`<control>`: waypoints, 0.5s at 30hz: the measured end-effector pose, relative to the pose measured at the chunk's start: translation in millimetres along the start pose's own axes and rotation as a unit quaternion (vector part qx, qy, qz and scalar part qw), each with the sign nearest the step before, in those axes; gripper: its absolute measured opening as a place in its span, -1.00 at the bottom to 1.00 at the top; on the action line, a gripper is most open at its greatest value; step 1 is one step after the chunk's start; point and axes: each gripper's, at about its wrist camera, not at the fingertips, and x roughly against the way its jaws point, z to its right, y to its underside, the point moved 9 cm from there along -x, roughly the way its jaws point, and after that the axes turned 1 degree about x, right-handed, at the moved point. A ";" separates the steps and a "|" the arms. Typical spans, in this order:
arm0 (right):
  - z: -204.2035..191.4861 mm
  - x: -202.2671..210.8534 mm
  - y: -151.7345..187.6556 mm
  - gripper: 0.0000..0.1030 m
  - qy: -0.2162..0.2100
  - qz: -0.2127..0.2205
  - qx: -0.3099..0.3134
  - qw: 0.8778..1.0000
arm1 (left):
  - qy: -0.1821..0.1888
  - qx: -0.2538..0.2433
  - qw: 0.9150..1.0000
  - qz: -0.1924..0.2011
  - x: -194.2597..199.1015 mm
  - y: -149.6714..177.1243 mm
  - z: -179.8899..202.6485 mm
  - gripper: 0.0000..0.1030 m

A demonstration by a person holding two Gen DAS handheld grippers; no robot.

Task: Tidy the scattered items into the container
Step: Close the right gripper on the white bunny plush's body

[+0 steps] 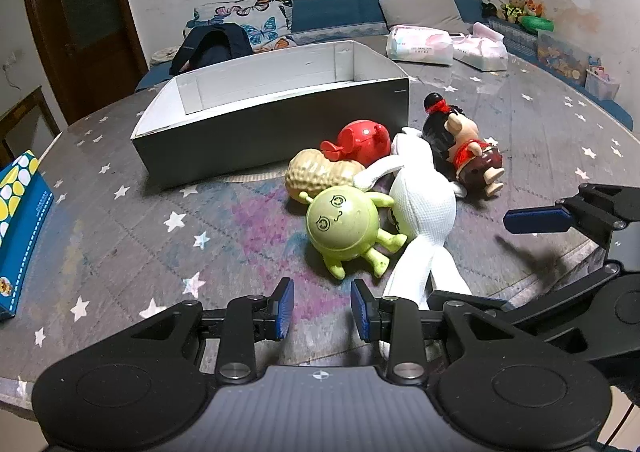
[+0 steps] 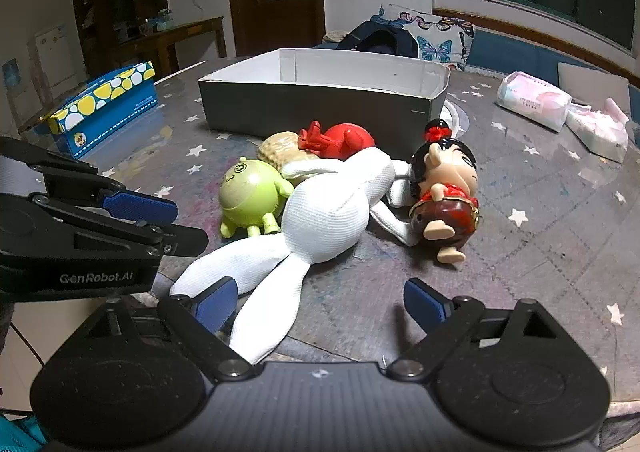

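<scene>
While both grippers hover low over the table [image 1: 120, 220], left gripper [image 1: 322, 308] narrowly parted, right gripper [image 2: 320, 304] spread astride the white plush [image 2: 328, 212] legs.

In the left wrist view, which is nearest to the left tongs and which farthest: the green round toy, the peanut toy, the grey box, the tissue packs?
Measured from the left tongs:
1. Green round toy, just ahead, slightly to the right.
2. Peanut toy, behind the green one.
3. Grey box, farther back, toward the left.
4. Tissue packs, far right, beyond the box.
</scene>
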 end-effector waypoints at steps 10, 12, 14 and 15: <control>10.0 -8.8 -5.8 0.63 -0.003 0.000 -0.017 1.000 | 0.019 0.008 1.000 0.006 -4.9 -12.2 -3.3 -0.33; 10.6 -11.0 -7.4 0.61 -0.005 0.001 -0.019 1.000 | 0.022 0.009 1.000 0.009 -4.8 -15.9 -3.6 -0.33; 11.4 -11.7 -10.0 0.57 -0.009 0.005 -0.022 1.000 | 0.025 0.009 1.000 0.013 -3.9 -20.8 -3.6 -0.33; 11.8 -11.6 -11.5 0.57 -0.012 0.007 -0.024 1.000 | 0.029 0.009 0.999 0.016 -3.3 -23.6 -3.4 -0.33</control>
